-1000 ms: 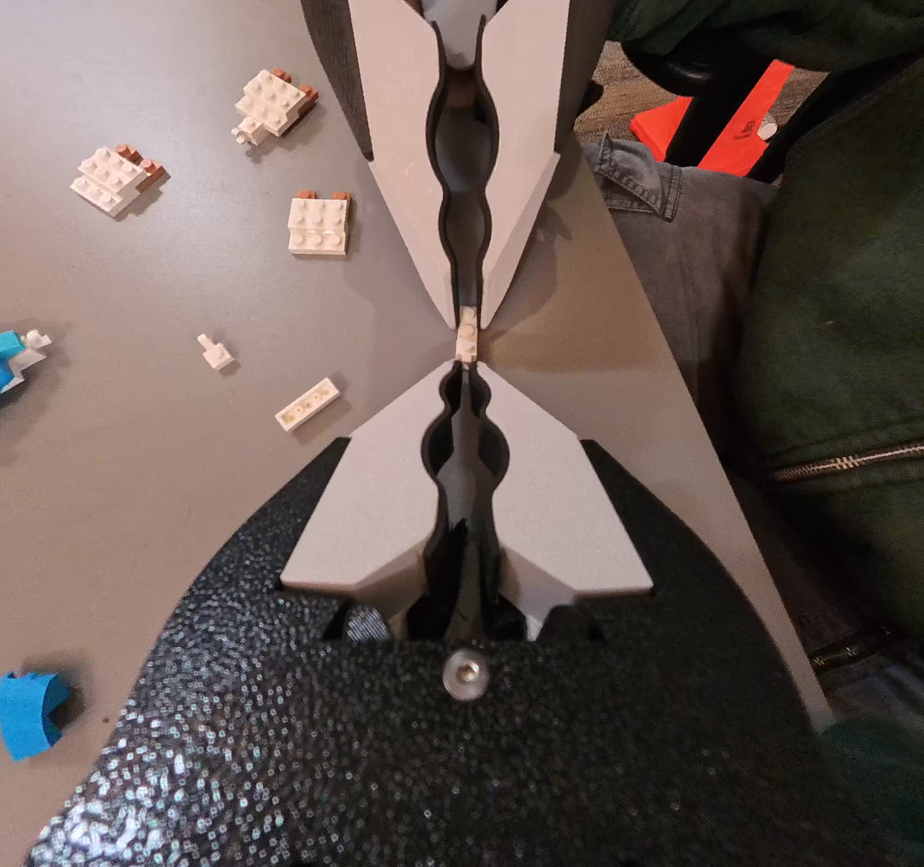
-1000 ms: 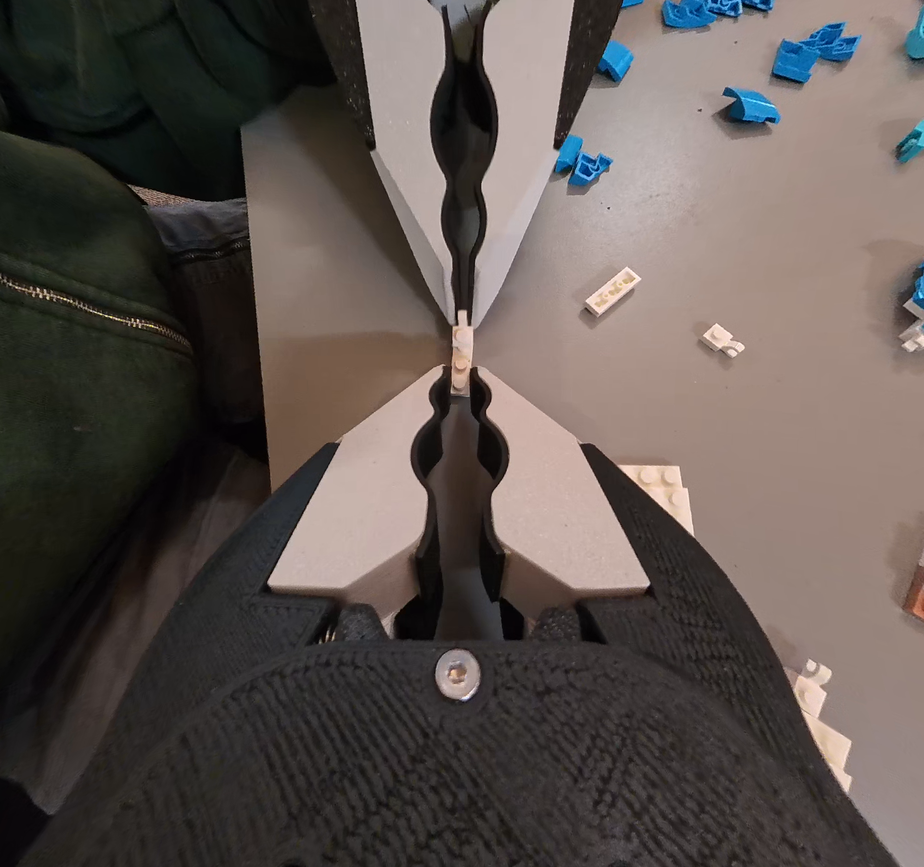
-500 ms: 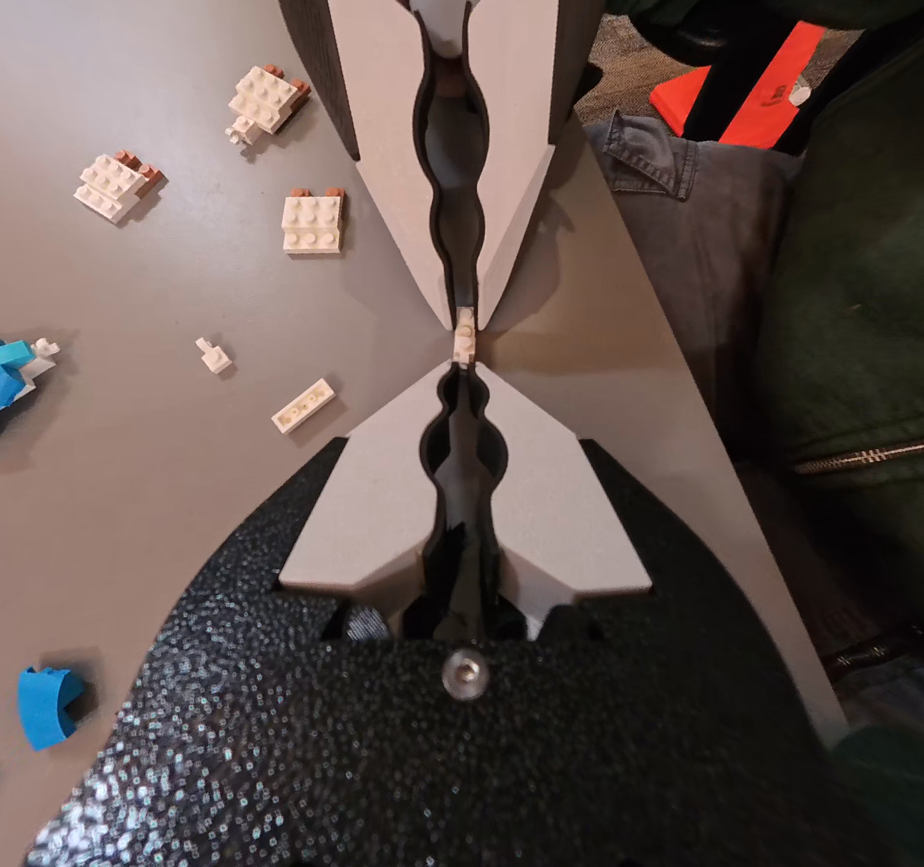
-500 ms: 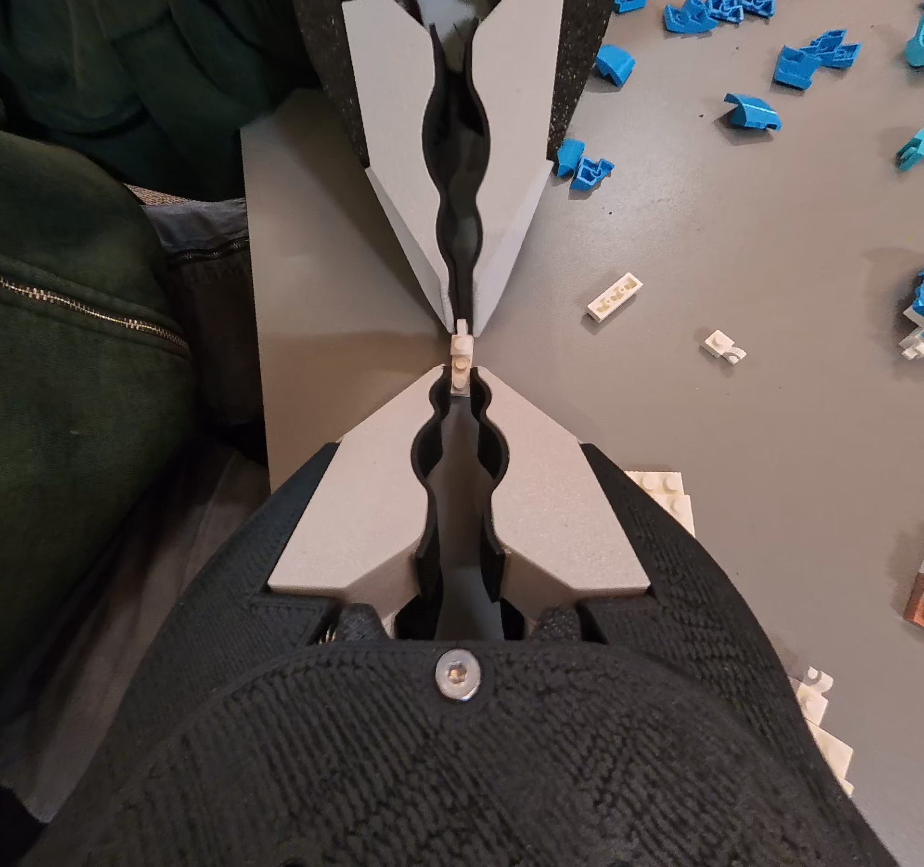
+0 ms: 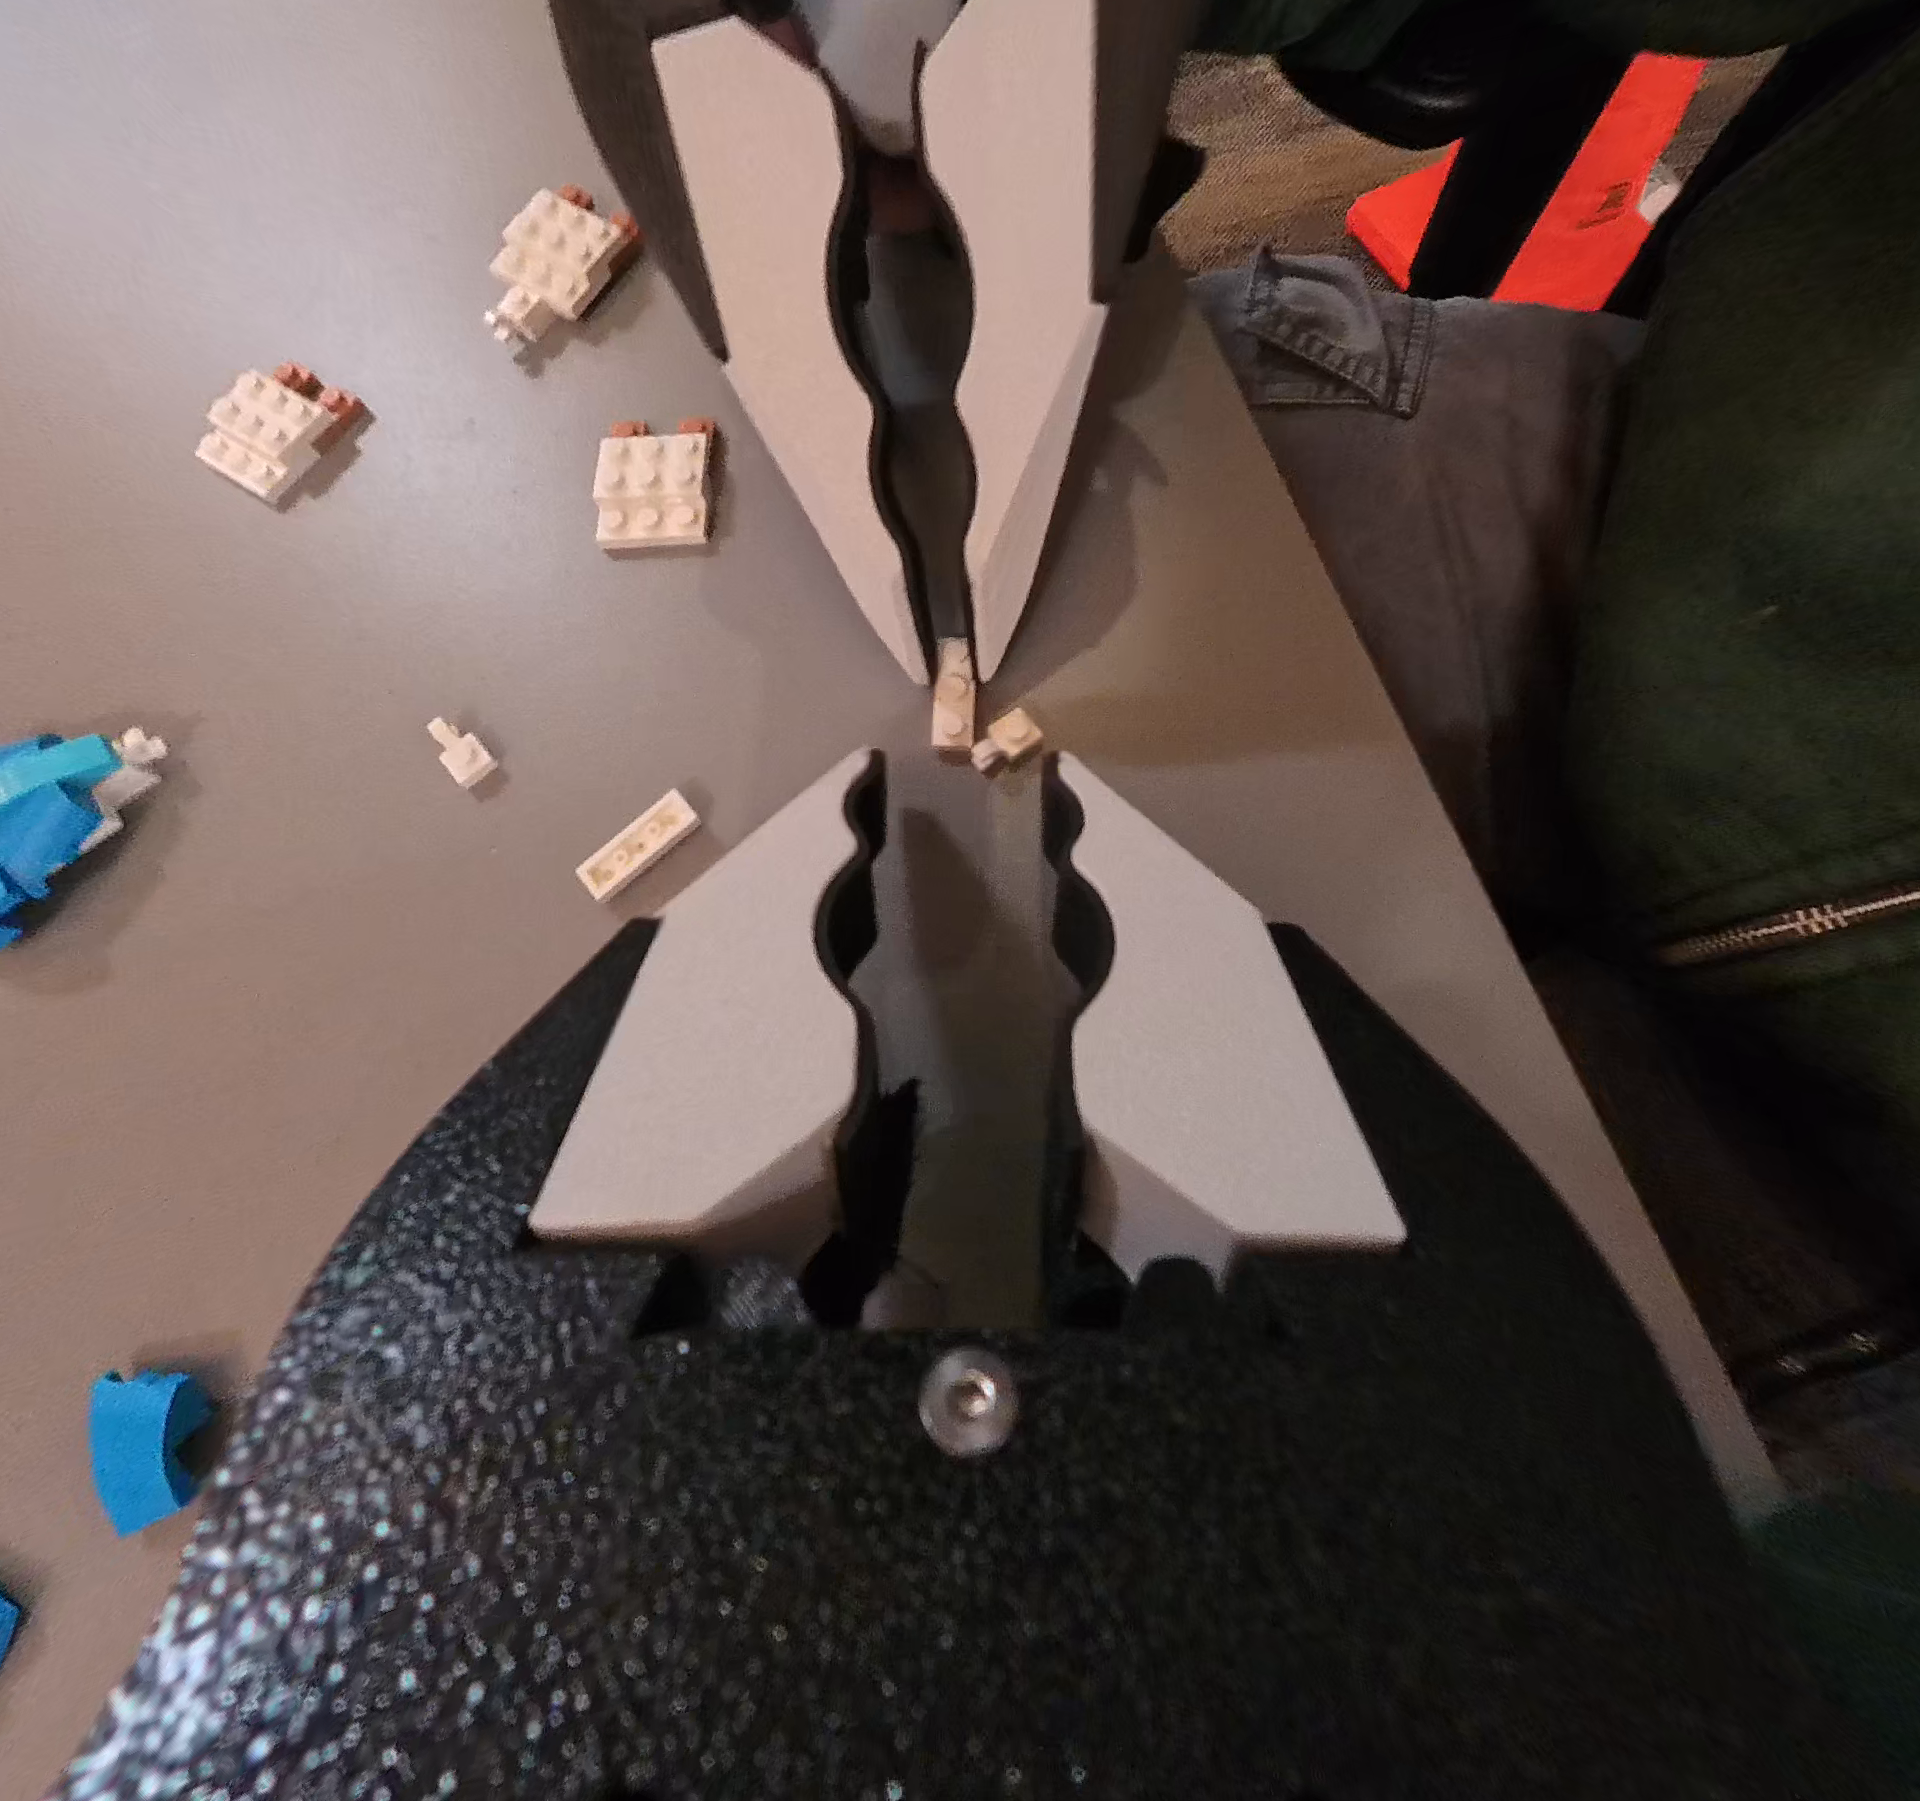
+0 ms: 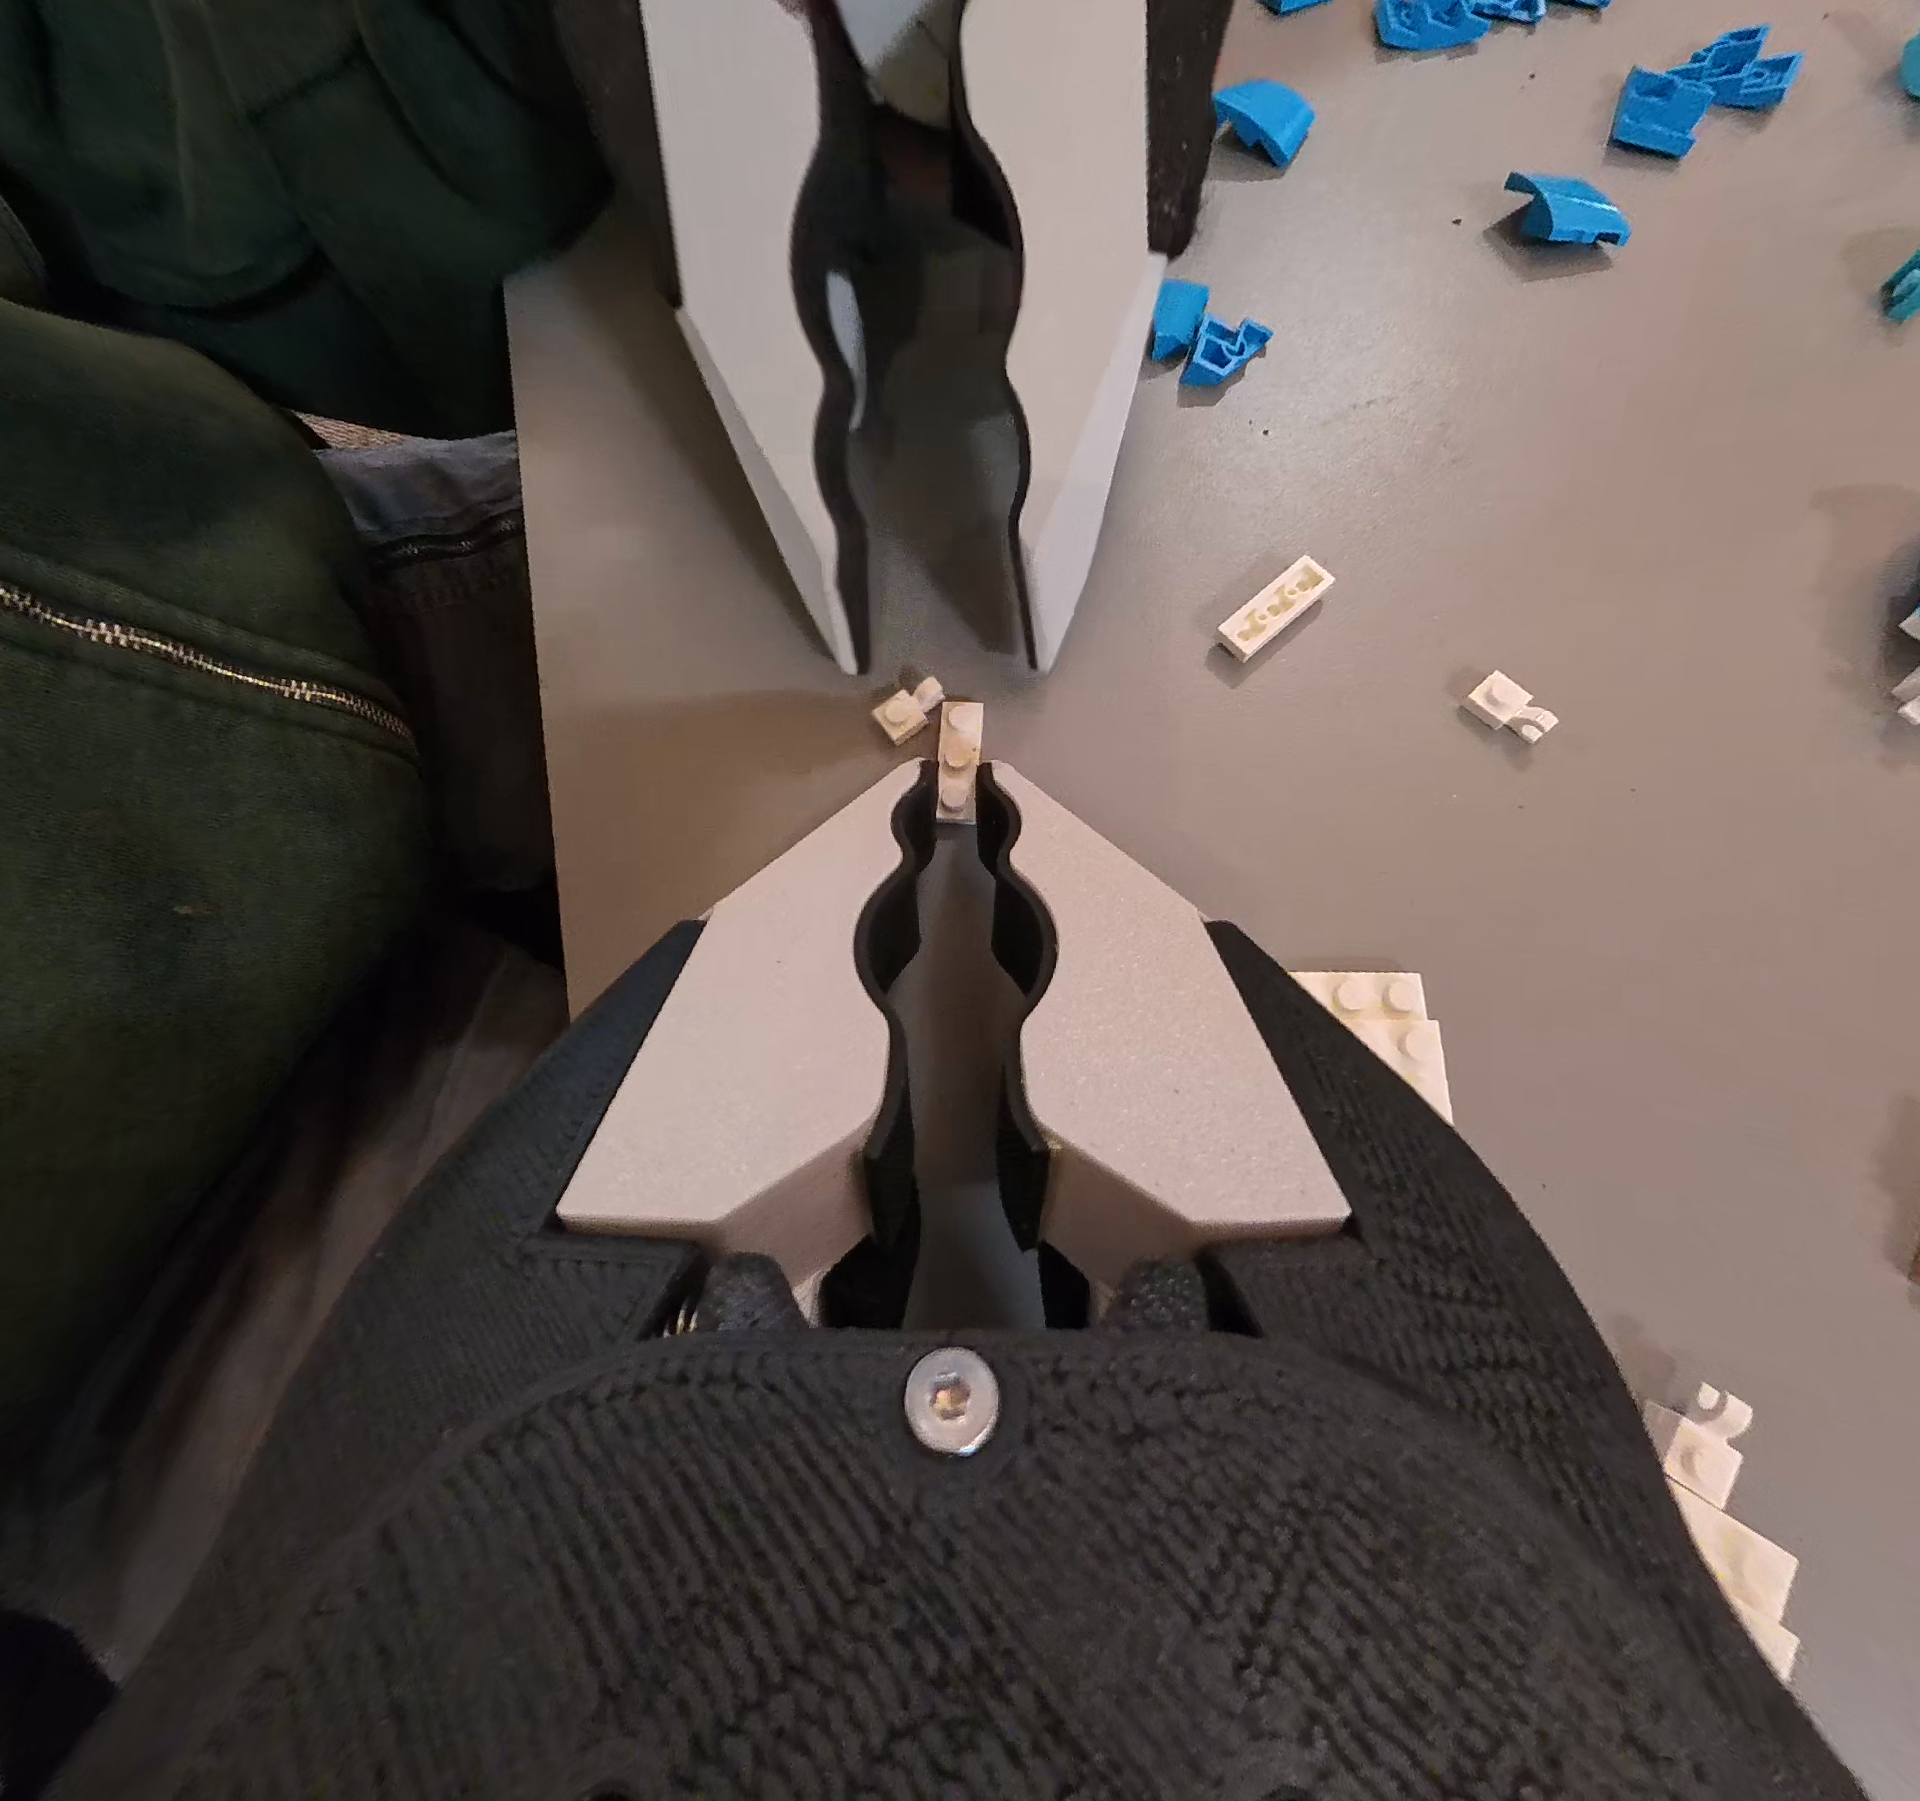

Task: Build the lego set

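Hand-held gripper (image 6: 958, 764): pale grey wedge fingers (image 6: 1132, 1045), wavy black pads, textured black body, silver screw (image 6: 951, 1403).

Small clip piece (image 6: 900, 712) lies just beside held plate (image 6: 958, 759).

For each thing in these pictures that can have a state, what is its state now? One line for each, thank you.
Left gripper: open, holding nothing.
Right gripper: shut on the white strip.
White strip: held off the table, sticking out forward.
Small white clip piece: loose, beside the strip's tip.
Flat white plate: lying underside up.
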The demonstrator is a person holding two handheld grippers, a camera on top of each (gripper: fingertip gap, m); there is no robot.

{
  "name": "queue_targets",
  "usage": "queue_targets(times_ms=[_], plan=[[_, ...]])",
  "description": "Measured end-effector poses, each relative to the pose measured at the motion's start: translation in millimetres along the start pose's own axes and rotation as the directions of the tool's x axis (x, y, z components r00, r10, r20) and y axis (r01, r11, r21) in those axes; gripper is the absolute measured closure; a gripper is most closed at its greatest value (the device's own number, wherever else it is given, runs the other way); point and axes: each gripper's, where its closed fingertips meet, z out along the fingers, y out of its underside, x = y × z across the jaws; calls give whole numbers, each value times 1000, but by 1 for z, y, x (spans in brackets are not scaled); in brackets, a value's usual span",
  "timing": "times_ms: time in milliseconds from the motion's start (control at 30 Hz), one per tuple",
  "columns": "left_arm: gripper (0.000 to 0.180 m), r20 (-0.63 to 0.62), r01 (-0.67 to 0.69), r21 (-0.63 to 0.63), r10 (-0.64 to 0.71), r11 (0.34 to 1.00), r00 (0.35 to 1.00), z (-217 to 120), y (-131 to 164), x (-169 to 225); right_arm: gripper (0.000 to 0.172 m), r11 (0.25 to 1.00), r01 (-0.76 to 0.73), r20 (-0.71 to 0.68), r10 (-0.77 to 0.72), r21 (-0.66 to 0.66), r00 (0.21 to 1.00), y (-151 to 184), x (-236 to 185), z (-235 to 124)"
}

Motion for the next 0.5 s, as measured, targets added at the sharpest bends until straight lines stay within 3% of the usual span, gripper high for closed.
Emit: queue_targets(times_ms=[100,300,500], plan=[[146,25,-72,23,71,997,997,-1,-4,2,165,1000,-6,1,6,1,1000,0,0,0],[157,35,-129,32,128,991,991,-2,-5,3,165,1000,-4,0,4,-2,1000,2,0,-2],[172,-8,-100,26,100,995,995,5,-2,7,165,1000,-5,-16,5,-14,1000,5,3,-7]])
